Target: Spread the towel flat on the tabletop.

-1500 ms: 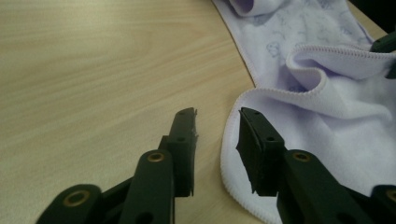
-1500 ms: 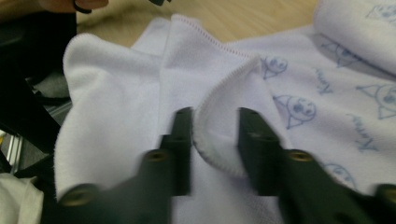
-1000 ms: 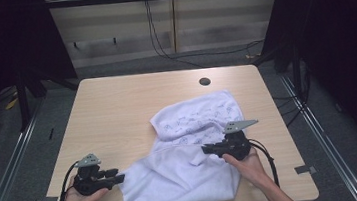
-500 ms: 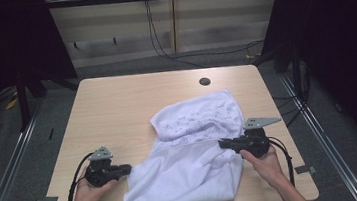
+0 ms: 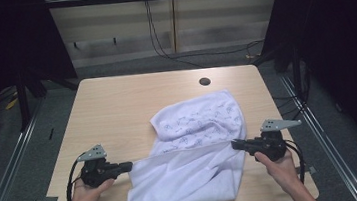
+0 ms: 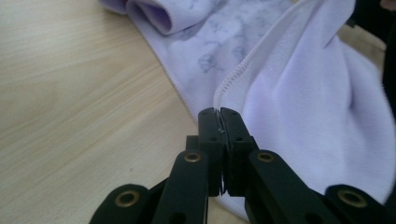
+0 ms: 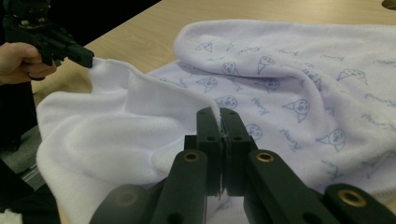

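High view: the left gripper [image 5: 129,164] and right gripper [image 5: 235,145] stretch one hem of a towel [image 5: 196,144] above the tabletop [image 5: 117,107]. The left jaws have just closed on the hem; the right jaws are clamped on it too.

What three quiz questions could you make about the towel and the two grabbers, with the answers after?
1. True or false: both grippers are clamped on the towel.
2. Which best describes the edge between the left gripper and the right gripper? A) stretched in a line B) rolled up C) hanging off the table
3. What kind of marks cover the towel's upper part?

Key: 1. True, each pair of jaws is shut on the hem. 2. A. 3. Small blue printed drawings.
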The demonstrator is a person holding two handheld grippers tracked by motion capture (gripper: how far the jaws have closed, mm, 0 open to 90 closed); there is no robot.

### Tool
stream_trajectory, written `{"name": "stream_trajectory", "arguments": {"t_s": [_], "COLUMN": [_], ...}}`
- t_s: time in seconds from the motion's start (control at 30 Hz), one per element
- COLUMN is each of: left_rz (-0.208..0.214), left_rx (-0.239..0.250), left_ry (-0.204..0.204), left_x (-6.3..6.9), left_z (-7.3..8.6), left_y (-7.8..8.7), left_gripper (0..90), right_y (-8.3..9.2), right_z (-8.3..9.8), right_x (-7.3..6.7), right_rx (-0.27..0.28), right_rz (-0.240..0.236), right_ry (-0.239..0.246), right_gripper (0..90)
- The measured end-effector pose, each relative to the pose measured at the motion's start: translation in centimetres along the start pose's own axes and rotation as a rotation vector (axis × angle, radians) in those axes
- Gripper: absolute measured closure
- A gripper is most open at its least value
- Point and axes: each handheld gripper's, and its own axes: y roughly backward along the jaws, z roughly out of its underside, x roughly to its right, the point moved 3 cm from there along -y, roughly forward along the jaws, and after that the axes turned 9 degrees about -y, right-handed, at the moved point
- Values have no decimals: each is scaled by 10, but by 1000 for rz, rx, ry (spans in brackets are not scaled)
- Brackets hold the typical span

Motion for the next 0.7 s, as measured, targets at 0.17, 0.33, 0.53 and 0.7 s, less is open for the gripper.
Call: {"name": "stream_trajectory", "arguments": {"t_s": [0.17, 0.33, 0.53, 0.7], "left_rz": [30, 71, 130, 205], "left_rx": [95, 114, 77, -22], "left_ry": [-17, -36, -64, -107], "left_x": [21, 45, 78, 107], "left_z": [-9, -3, 15, 31], "left_y": [23, 38, 48, 51], "left_gripper": [886, 887, 887, 886], "right_y": [26, 56, 78, 93], "right_z": [1, 10, 44, 80], "right_x": [-16, -39, -64, -81], "right_rx": [7, 24, -13, -86], "right_rz": [-12, -41, -50, -55], "right_ry": [24, 53, 64, 94], "right_gripper": [886, 887, 884, 821]}}
